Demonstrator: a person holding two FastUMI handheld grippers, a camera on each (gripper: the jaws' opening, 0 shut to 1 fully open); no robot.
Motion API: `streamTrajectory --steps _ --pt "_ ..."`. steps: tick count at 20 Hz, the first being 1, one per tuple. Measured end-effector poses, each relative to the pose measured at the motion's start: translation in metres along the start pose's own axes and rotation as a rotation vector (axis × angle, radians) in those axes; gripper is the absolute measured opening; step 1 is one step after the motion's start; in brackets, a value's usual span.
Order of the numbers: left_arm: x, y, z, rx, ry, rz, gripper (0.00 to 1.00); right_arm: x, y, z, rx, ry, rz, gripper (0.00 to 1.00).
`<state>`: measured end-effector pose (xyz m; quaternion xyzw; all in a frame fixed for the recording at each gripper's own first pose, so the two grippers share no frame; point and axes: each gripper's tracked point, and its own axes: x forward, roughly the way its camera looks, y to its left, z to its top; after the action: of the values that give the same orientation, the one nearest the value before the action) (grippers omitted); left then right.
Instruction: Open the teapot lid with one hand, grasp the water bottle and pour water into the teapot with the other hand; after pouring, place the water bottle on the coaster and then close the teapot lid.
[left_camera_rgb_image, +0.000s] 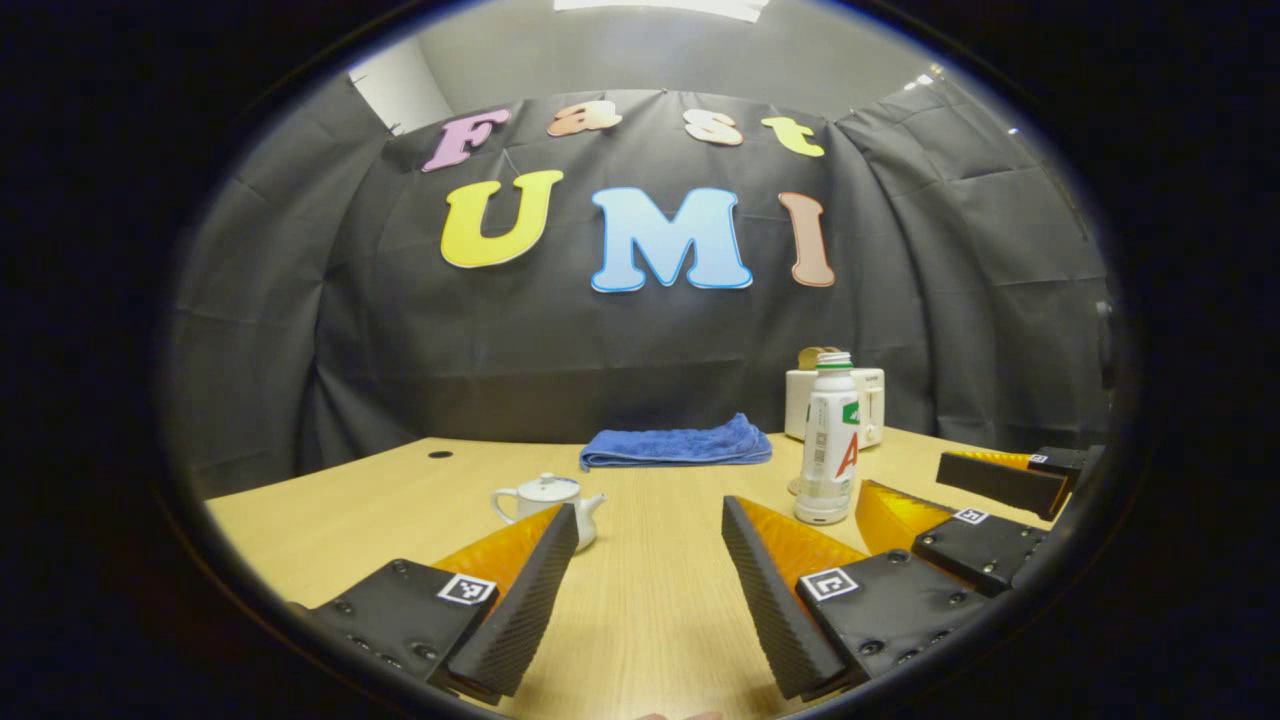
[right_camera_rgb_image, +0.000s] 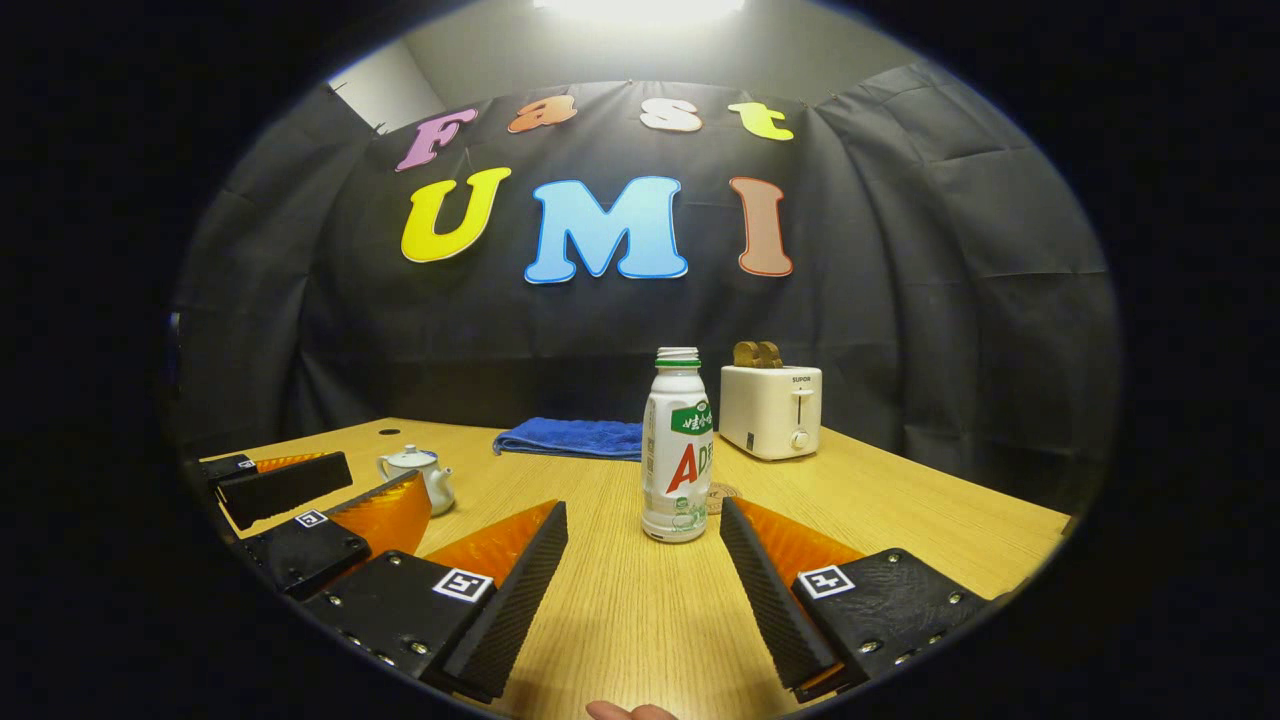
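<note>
**Both grippers wide open, teapot and bottle untouched**

Left gripper view: left gripper (left_camera_rgb_image: 648, 600) low over the wooden table (left_camera_rgb_image: 650, 620), jaws spread wide, nothing between them. Teapot (left_camera_rgb_image: 545, 503) standing upright just beyond and partly behind the left-hand finger, slightly left of the gap's centre line, lid (left_camera_rgb_image: 546, 487) in place, spout pointing right. Water bottle (left_camera_rgb_image: 830, 440) upright farther right, uncapped by the look of its open neck, long axis vertical. Right gripper (left_camera_rgb_image: 965, 495) at the right edge beside the bottle, jaws parted. Folded blue towel (left_camera_rgb_image: 678, 443) at the far side, white toaster (left_camera_rgb_image: 860, 405) behind the bottle.

Right gripper view: right gripper (right_camera_rgb_image: 645, 590) likewise open wide and empty. Bottle (right_camera_rgb_image: 679, 450) dead ahead, just past the fingertips, a touch right of centre, standing clear of both fingers. Round coaster (right_camera_rgb_image: 722, 495) peeking out right behind the bottle's base. Teapot (right_camera_rgb_image: 418, 472) far left, with the left gripper (right_camera_rgb_image: 320, 495) close in front of it. Toaster (right_camera_rgb_image: 770, 410) far right, towel (right_camera_rgb_image: 570, 437) at the back.

Judging from this: lid step not yet begun. Left hand plainly nearer the teapot, right hand nearer the bottle. Lid knob lying ahead and a little left of the left jaws, so a short forward reach with a leftward shift and a grip from above. Bottle needing only a straight advance, fingers closing across its upright body.
</note>
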<state>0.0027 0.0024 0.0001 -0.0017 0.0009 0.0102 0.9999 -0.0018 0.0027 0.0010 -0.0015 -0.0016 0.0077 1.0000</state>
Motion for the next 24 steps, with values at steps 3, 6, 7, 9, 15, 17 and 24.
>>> streamTrajectory --steps 3,6,7,9,15,17,24 --pt "0.0 0.0 -0.001 0.0 -0.001 -0.016 1.0 0.002 0.001 0.001 -0.001 -0.001 0.009 0.95" --pt "0.005 0.004 -0.002 -0.004 0.003 -0.023 1.0 0.006 0.003 -0.001 -0.006 0.012 0.023 0.95" --pt "0.007 0.009 -0.002 -0.007 -0.001 -0.018 1.0 0.007 0.003 -0.001 -0.009 0.015 0.026 0.95" --pt "0.02 0.021 0.002 0.005 -0.011 -0.006 1.0 0.01 0.004 0.001 -0.011 0.013 0.038 0.95" --pt "0.09 0.086 -0.002 -0.067 0.025 0.035 1.0 0.016 0.005 0.013 -0.009 -0.008 0.058 0.95" --pt "0.114 0.1 -0.008 -0.052 0.043 0.053 0.99 0.018 0.004 0.013 -0.011 -0.006 0.061 0.95" --pt "0.169 0.119 -0.019 -0.043 0.09 0.055 0.99 0.026 -0.004 0.007 0.006 0.02 0.052 0.95"
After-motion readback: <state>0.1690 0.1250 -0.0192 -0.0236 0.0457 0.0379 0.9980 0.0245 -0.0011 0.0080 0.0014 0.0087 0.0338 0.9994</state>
